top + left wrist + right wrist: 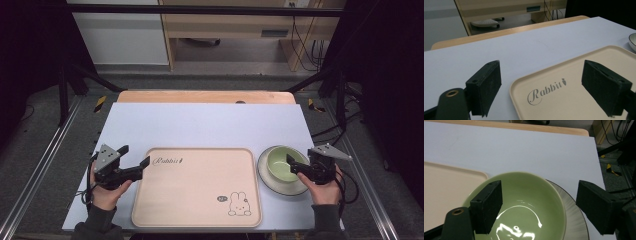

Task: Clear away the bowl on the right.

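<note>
A beige tray [200, 185] printed with "Rabbit" and a small bunny lies at the table's front middle. Right of it a green bowl [279, 162] sits empty on a white plate [280, 188]. My left gripper [134, 156] is open at the tray's far-left corner, one jaw over the mat and one over the tray [564, 72]. In its own view, the left gripper [541, 87] holds nothing. My right gripper [294, 165] is open at the bowl's right side. In the right gripper view, the gripper [541, 200] hangs over the bowl [529, 195] and plate [574, 220], gripping neither.
A pale mat [200, 125] covers the wooden table [205, 96], with bare room behind the tray and bowl. Metal frame rails [45, 160] run along both sides of the table. Cables and a wooden cabinet [225, 25] stand beyond the far edge.
</note>
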